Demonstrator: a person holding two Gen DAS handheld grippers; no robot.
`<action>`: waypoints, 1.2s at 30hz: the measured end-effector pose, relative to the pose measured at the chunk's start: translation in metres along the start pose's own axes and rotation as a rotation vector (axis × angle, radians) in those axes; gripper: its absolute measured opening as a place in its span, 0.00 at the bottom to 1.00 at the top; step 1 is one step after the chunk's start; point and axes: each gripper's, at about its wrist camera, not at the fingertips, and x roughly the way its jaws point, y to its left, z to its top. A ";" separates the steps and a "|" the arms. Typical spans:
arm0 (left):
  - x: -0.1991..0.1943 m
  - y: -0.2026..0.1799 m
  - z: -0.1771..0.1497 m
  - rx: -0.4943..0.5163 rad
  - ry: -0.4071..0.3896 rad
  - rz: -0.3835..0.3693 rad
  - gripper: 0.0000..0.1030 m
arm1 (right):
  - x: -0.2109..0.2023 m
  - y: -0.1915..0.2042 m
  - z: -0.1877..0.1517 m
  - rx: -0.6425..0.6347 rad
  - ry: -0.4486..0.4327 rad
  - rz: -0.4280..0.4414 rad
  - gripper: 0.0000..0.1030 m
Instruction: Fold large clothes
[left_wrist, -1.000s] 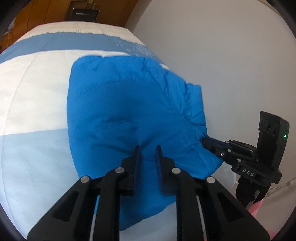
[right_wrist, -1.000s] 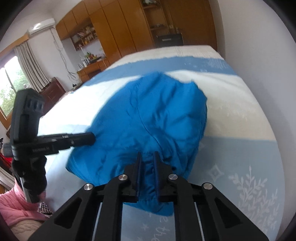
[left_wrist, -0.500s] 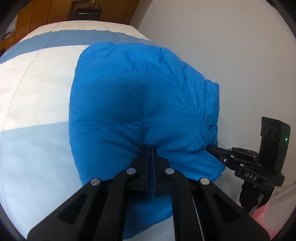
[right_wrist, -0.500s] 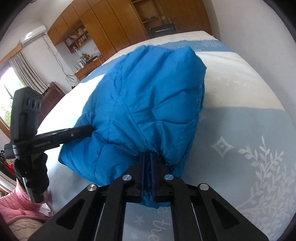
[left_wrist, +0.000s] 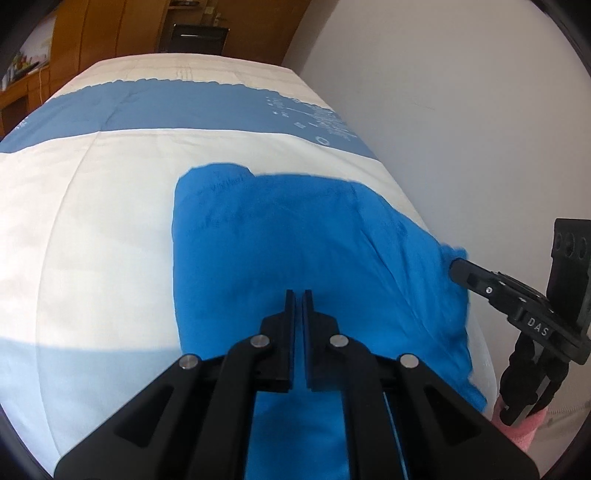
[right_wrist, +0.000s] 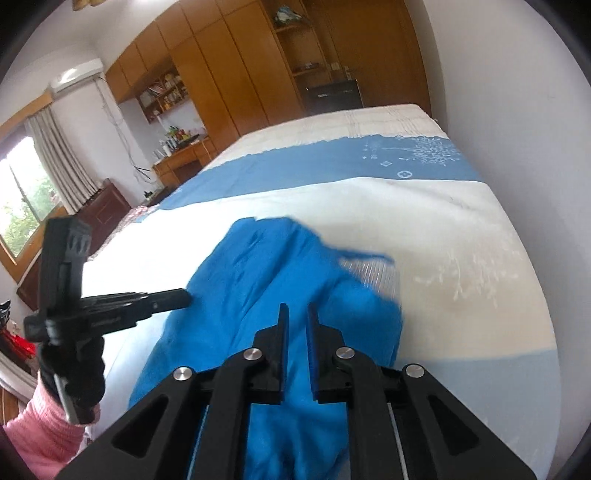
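Note:
A bright blue padded jacket (left_wrist: 303, 236) lies spread on the bed (left_wrist: 92, 229), blurred by motion, and runs on beneath both grippers. My left gripper (left_wrist: 298, 295) is shut, with the fabric drawn up to its tips. From the right wrist view it (right_wrist: 184, 295) meets the jacket's (right_wrist: 258, 280) left edge. My right gripper's (right_wrist: 296, 310) jaws are opening, a narrow gap shows between them, and blue fabric sits in that gap without being squeezed. In the left wrist view the right gripper (left_wrist: 456, 266) touches the jacket's right corner.
The bed cover has white and blue bands (right_wrist: 332, 162). A white wall (left_wrist: 461, 110) runs close along the bed's right side. Wooden wardrobes (right_wrist: 240, 74) and a desk (right_wrist: 181, 158) stand beyond the far end. A gloved hand (right_wrist: 70, 369) with a pink sleeve (right_wrist: 37, 439) holds the left gripper.
The jacket was lifted and bunched at both grippers half a second ago. Now it has dropped and lies flatter and lower on the bed. The right jaws have parted slightly.

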 end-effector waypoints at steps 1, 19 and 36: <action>0.005 0.001 0.005 -0.002 -0.001 0.010 0.03 | 0.007 -0.002 0.003 0.003 0.012 -0.007 0.10; 0.048 0.002 -0.001 0.057 0.008 0.160 0.04 | 0.065 -0.031 -0.023 0.074 0.129 -0.064 0.00; 0.055 0.004 -0.003 0.071 0.015 0.176 0.04 | 0.074 -0.034 -0.032 0.080 0.108 -0.067 0.00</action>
